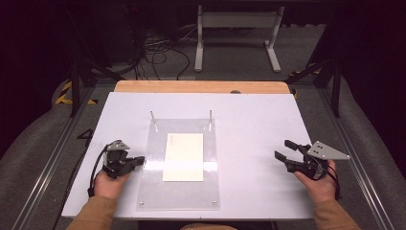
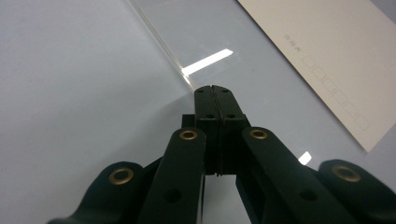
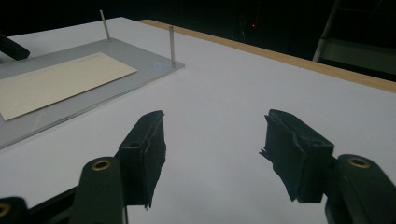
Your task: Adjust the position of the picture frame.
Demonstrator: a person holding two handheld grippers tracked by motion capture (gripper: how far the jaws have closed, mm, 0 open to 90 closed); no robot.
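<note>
The cream envelope [image 1: 183,156] lies flat in the middle of the clear acrylic plate [image 1: 148,191], short of the plate's two upright pins [image 1: 152,116]. To lift it well, the tip should probably slide low under the envelope's near long edge rather than press on top, since flat paper offers little to pinch. The left gripper [image 1: 139,160] is clenched and empty, its tip at the plate's left edge. The right gripper [image 1: 282,149] hangs released, holding nothing, over bare worktop [image 1: 253,124] well right of the plate.

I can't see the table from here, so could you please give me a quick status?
Left gripper shut, empty, at the clear plate's left edge. Right gripper open, empty. Envelope flat on plate. Nothing in the way.
</note>
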